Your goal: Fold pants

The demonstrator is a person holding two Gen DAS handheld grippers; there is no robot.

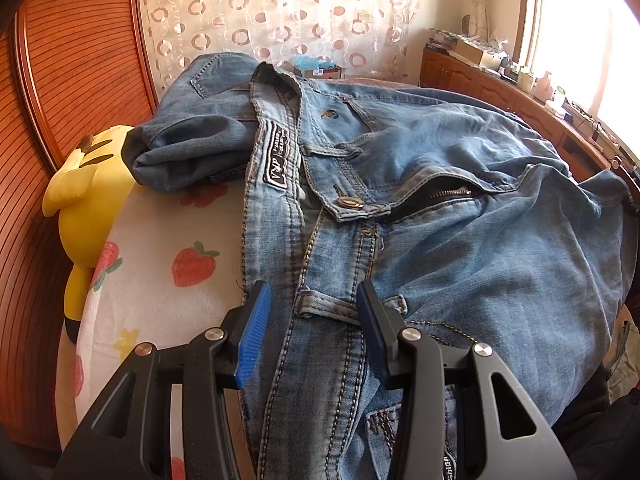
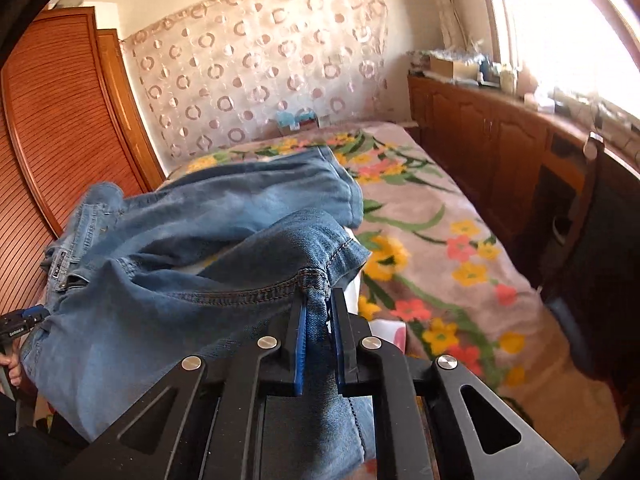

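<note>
1. Left gripper [image 1: 314, 332], seen from its own wrist camera, stands part open astride the waistband [image 1: 320, 308] of the jeans [image 1: 460, 208]; whether its blue pads [image 1: 254, 332] actually press the denim I cannot tell.
2. Same view: the jeans lie heaped on the bed, on a strawberry-print sheet [image 1: 176, 280], fly unzipped and metal button [image 1: 351, 202] showing, one leg doubled back toward a yellow plush toy [image 1: 90, 196].
3. Right gripper [image 2: 320, 320], from its wrist camera, is nearly closed and pinches a leg hem [image 2: 316, 280] of the jeans [image 2: 160, 280] between its pads, the cloth bunched at the seam.
4. That view shows the jeans spread from the waist at the left to the hems over a floral blanket [image 2: 440, 240]; the other gripper [image 2: 24, 318] and a person's fingers [image 2: 12, 364] peek in at the left edge.
5. To do this step well, I would keep the waistband anchored and draw the pinched hem out taut before carrying it over, so the leg lands flat, seams aligned.
6. Containers: a cardboard box [image 2: 446, 65] sits on the wooden cabinets by the window; its contents are too small to make out.
</note>
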